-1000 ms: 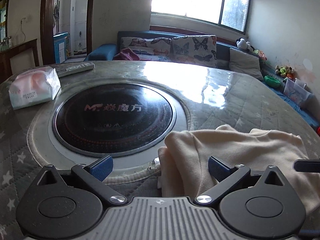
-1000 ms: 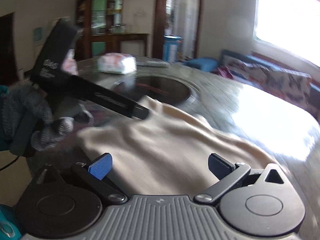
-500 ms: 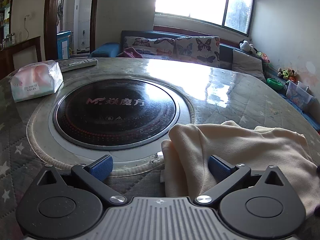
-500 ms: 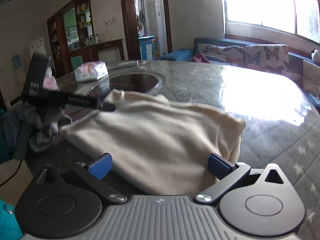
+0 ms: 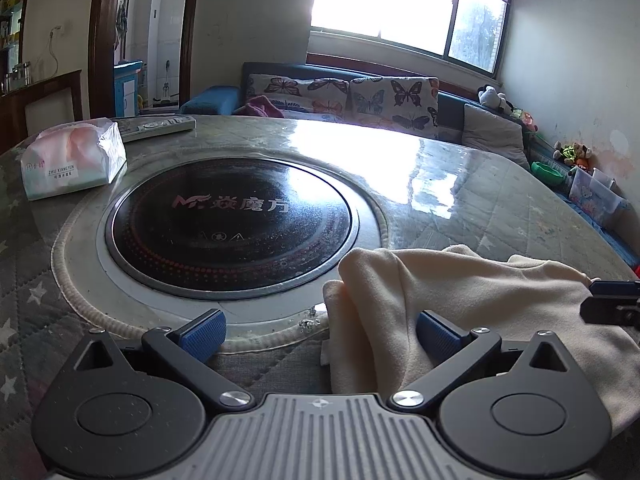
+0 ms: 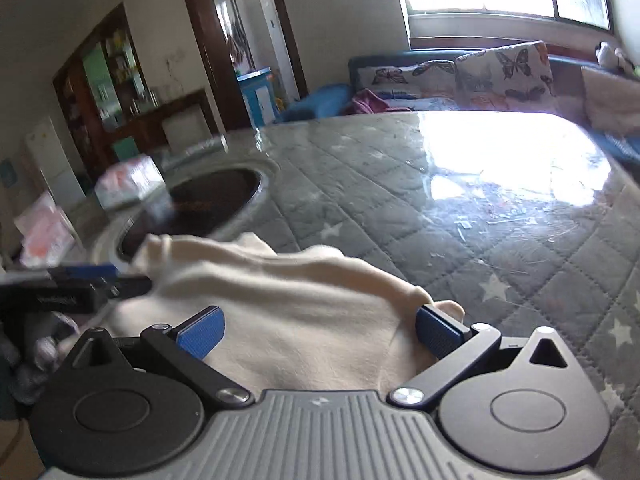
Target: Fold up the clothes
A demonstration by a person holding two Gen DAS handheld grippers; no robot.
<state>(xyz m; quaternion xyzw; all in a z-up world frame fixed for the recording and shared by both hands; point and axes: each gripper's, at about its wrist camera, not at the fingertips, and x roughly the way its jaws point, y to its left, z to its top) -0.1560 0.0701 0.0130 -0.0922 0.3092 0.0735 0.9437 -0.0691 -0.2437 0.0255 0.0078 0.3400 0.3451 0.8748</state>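
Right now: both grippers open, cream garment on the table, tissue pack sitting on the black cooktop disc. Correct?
One error: the tissue pack lies on the table beside the black cooktop disc, not on it; the left wrist view shows this. Cream garment, left gripper and right gripper are as stated.

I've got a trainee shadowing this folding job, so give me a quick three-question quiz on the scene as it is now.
1. True or false: the left tongs are shut on the cream garment.
2. Which item lies on the table nearest the tissue pack? A) remote control B) mug C) scissors
3. Fill in: the cream garment's left edge sits beside the round black ______ set into the table.

Key
1. False: both tongs stand open. The garment lies between the left pair's fingers, and the right tongs hang open over it too.
2. A
3. cooktop
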